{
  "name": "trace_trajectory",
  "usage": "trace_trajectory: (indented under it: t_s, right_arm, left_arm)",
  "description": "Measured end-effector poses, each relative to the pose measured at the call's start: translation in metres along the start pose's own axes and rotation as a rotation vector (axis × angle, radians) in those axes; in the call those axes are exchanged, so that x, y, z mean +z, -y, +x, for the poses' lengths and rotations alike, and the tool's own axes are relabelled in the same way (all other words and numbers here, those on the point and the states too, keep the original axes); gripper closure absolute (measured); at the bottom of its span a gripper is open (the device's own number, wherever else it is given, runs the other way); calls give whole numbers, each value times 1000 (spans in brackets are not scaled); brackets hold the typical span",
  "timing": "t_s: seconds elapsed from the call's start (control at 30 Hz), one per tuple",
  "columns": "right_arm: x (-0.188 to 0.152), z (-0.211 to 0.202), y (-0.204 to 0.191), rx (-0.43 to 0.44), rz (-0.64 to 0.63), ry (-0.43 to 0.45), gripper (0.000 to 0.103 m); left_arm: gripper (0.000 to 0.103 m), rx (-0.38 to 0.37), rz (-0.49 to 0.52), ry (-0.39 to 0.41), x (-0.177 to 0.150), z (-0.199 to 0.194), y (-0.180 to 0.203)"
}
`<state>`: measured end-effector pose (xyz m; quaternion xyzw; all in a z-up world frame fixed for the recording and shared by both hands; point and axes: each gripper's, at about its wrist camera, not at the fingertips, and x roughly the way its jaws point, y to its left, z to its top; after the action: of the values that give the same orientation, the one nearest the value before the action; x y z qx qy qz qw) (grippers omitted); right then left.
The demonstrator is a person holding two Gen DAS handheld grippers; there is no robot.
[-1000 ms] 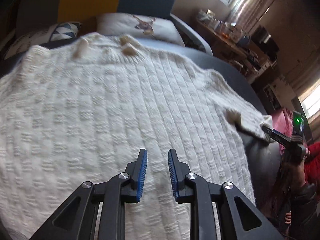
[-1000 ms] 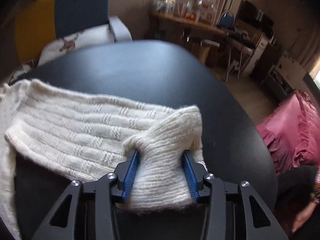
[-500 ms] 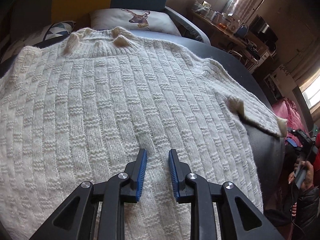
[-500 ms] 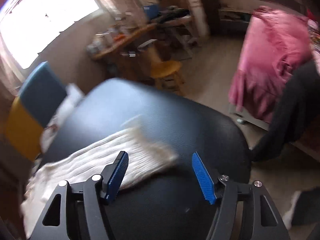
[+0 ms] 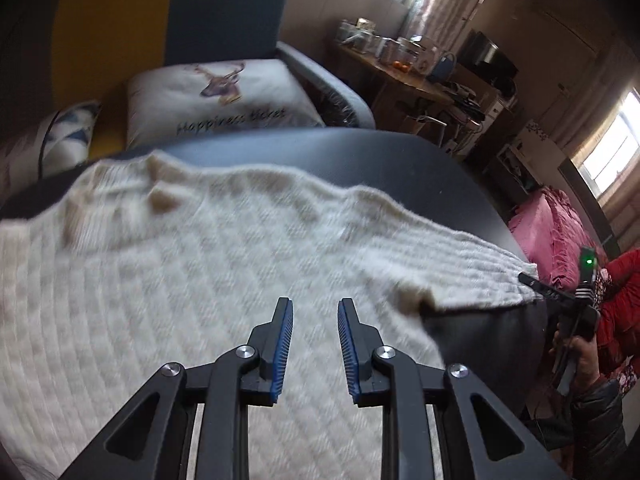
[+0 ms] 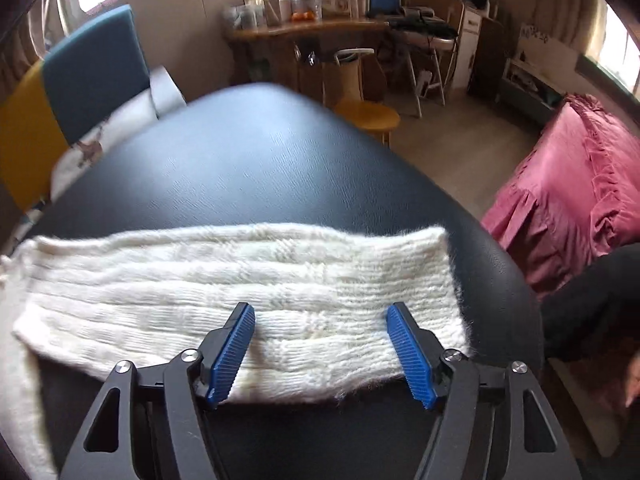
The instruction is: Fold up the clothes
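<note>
Right wrist view — our right gripper (image 6: 322, 350) hangs spread wide over the sweater's (image 5: 168, 280) sleeve (image 6: 248, 292), flat on the black worktop (image 6: 256, 168); our left gripper (image 5: 315, 344) hovers slightly parted above the body — grasping nothing.

My left view blurs the sweater (image 5: 168, 264), cut off left and bottom; its sleeve (image 6: 248, 292) hides the tabletop's (image 6: 260, 168) near edge.

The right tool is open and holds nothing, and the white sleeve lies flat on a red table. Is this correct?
Not fully. The right wrist view shows the table is black, not red. The rest holds: the right tool is open and holds nothing, and the white sleeve lies flat on the table.
</note>
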<state>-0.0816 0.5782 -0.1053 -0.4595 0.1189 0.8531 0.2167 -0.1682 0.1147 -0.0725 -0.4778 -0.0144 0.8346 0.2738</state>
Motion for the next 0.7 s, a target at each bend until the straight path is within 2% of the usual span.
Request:
trace_trajectory:
  t_s: [0.03,0.07,0.2,0.3,0.33,0.37,0.43,0.47,0.6,0.7]
  right_arm:
    - [-1,3,-4,-5,-35,-4,21]
    - [-2,5,-7,-11,-64,-4,16]
    - [0,7,-10,-32,-104,7,19]
    - [3,1,-17,-79,-193,3,53]
    - [4,0,-19,-114,-234,-10,71]
    - [4,-1,-18,-166,-270,-32,75]
    - [1,-2,-8,-228,-287,-67,75]
    - [-1,-4,-2,-237,-268,-63,70]
    - [-6,-11,9,-246,-233,-38,63]
    - [-4,-16,11,-238,-218,-38,61]
  left_arm:
    - [80,-2,19,-5,6,8,5]
    - [80,-4,37,-11,13,15,10]
    - [80,13,124,-42,32,52,28]
    - [81,24,142,-51,44,72,34]
    - [81,28,148,-54,47,79,36]
    - [81,34,156,-52,53,85,38]
    - [81,50,166,-56,60,99,38]
    - [81,60,164,-67,60,107,37]
    - [80,98,156,-109,62,140,32]
    - [79,126,199,-98,58,140,37]
